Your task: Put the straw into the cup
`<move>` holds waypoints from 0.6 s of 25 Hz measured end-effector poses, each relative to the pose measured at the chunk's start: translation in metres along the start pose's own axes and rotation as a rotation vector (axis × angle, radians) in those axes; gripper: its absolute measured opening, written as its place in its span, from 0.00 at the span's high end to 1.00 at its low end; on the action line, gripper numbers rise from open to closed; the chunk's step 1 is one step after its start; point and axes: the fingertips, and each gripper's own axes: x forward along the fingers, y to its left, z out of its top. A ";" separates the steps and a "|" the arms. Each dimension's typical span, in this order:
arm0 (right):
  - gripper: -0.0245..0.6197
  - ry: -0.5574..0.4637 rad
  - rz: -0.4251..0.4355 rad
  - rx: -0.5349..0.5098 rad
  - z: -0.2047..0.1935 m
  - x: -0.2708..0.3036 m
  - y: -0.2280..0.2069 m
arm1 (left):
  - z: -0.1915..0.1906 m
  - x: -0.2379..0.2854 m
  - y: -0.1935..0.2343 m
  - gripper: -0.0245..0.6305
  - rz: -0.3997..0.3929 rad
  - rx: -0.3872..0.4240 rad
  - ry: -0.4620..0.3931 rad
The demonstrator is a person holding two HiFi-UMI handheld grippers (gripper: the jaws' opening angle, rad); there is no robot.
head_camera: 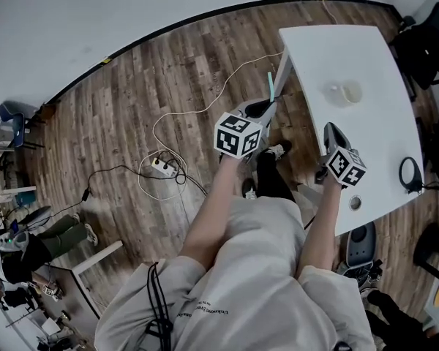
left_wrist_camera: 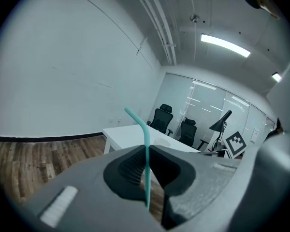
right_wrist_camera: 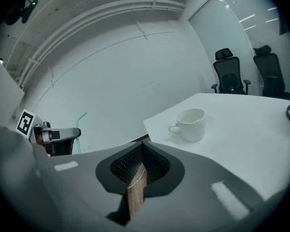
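Smooth white table [head_camera: 329,50], round cup [right_wrist_camera: 190,124], bent teal straw [left_wrist_camera: 147,153].

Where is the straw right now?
The straw is gripped in the left gripper's jaws, held over the floor just off the white table's left edge in the head view, with the cup further right on the table.

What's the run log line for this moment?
left hand-held gripper: shut on straw | right hand-held gripper: shut, empty | cup: on table, no straw in it
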 end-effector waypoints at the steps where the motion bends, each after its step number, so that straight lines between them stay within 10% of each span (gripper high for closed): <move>1: 0.92 -0.003 -0.014 0.012 0.003 0.003 -0.008 | 0.000 0.008 0.002 0.93 -0.009 0.003 0.014; 15: 0.92 -0.054 -0.074 0.154 0.059 0.027 -0.064 | 0.071 0.116 -0.009 0.93 -0.193 0.088 0.047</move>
